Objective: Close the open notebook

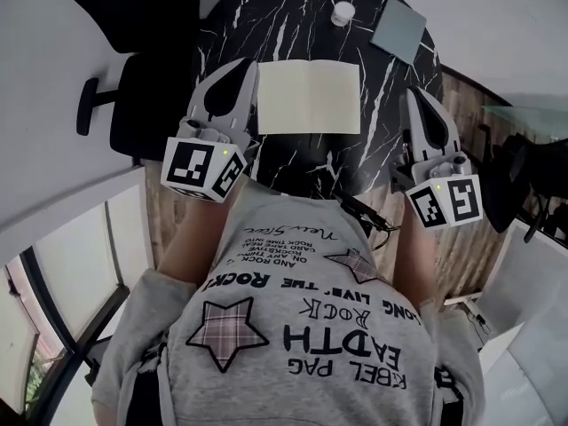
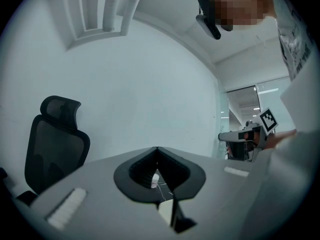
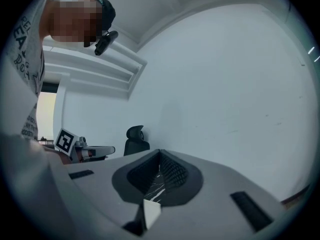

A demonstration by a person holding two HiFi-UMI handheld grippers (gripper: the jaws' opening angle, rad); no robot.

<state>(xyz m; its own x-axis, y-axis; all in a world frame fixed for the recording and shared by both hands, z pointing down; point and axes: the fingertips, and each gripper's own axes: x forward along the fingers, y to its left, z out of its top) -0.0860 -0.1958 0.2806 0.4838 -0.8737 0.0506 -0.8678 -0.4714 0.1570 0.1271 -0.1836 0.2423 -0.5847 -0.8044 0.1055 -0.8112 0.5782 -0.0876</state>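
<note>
While both grippers hang just short of the notebook (image 1: 309, 96), left gripper (image 1: 251, 66) at its left edge and right gripper (image 1: 414, 93) off its right, each has its jaws pressed together, empty. Notebook lies open flat on the marble table (image 1: 284, 16). Looks light, pages floppy; I'd lift one outer edge and fold it over. Beyond the notebook: small white pot (image 1: 343, 12), contents unseen, and grey pad (image 1: 399, 27).

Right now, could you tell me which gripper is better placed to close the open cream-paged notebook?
Left, probably: the left gripper, shut, sits beside the open cream-paged notebook; the right gripper, also shut, stands farther from its edge.
</note>
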